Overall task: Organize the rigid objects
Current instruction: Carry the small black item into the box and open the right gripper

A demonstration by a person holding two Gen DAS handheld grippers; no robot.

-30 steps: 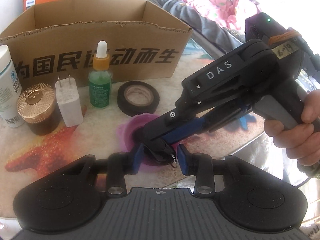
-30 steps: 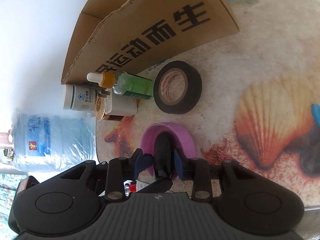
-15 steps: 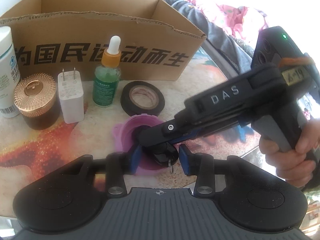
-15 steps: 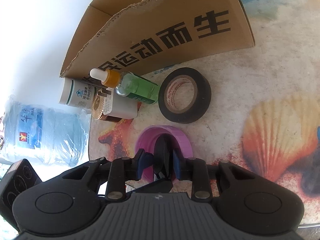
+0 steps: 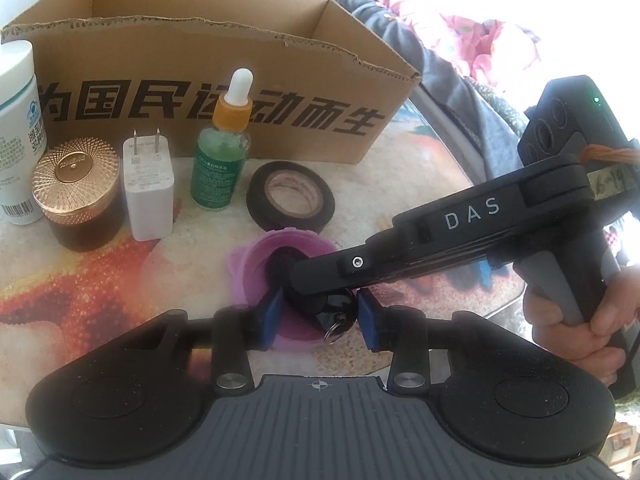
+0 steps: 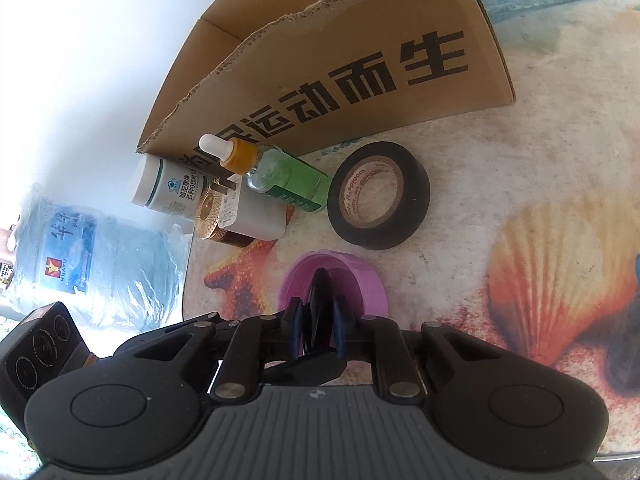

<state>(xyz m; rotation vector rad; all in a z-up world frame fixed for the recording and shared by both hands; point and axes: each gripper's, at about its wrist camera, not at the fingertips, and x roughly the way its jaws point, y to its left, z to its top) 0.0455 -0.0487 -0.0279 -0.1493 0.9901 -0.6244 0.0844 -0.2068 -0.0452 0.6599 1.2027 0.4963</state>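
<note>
1. Our right gripper (image 6: 314, 330) has its jaws closed on the small black key fob with a metal ring (image 5: 334, 310). The fob sits in the round purple plastic lid (image 5: 256, 258), at 6 o'clock from the black tape roll (image 5: 291, 195).
2. Our left gripper (image 5: 320, 318) has its jaws open on either side of the fob, not touching it.
3. We think the fob is light, hard and a bit slippery. Its flat sides look best to hold.
4. The right gripper hides much of the fob. We cannot see inside the brown cardboard box (image 5: 200, 80).
</note>
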